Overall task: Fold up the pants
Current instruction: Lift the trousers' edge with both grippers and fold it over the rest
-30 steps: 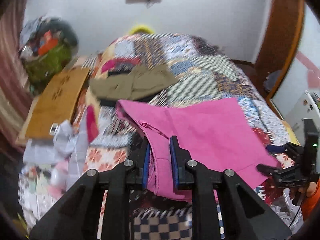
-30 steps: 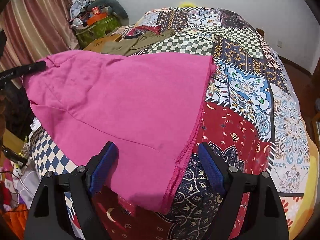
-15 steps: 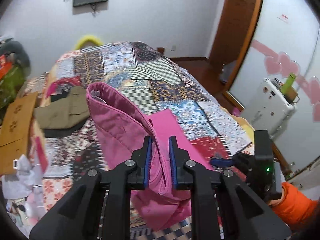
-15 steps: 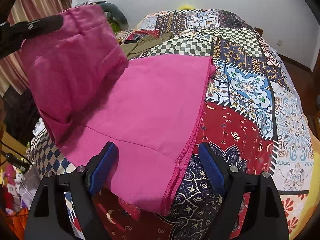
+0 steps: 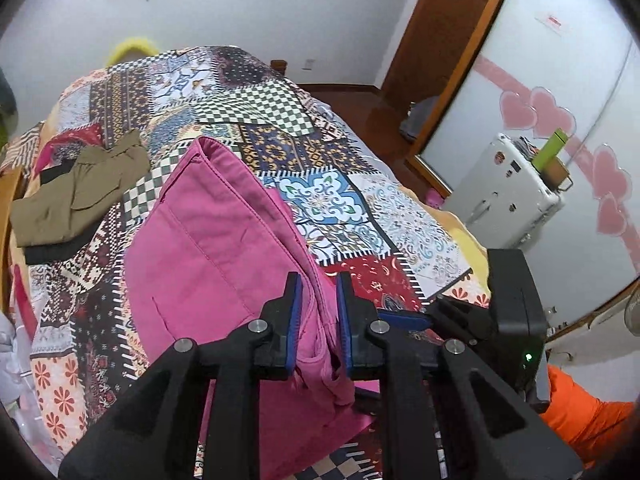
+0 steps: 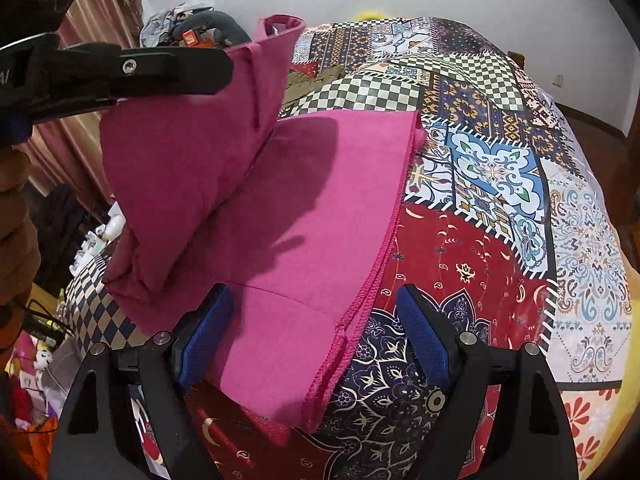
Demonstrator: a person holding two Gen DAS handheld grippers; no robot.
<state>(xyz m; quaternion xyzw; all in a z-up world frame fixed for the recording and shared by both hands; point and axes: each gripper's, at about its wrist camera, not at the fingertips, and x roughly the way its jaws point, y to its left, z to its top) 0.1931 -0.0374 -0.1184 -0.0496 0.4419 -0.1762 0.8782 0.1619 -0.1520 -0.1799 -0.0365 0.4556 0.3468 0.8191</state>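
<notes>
Left gripper [image 5: 316,320] pinching the waistband of the pink pants [image 5: 208,248], lifted toward 12 o'clock over the bed [image 5: 256,100]. Right gripper [image 6: 312,344] spread wide, straddling the hem at 6 o'clock. Best carried across level, edges matched before release.

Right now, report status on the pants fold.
Left hand-held gripper shut on pink pants, waist end lifted. Right hand-held gripper open over hem. Nothing in the way.
</notes>
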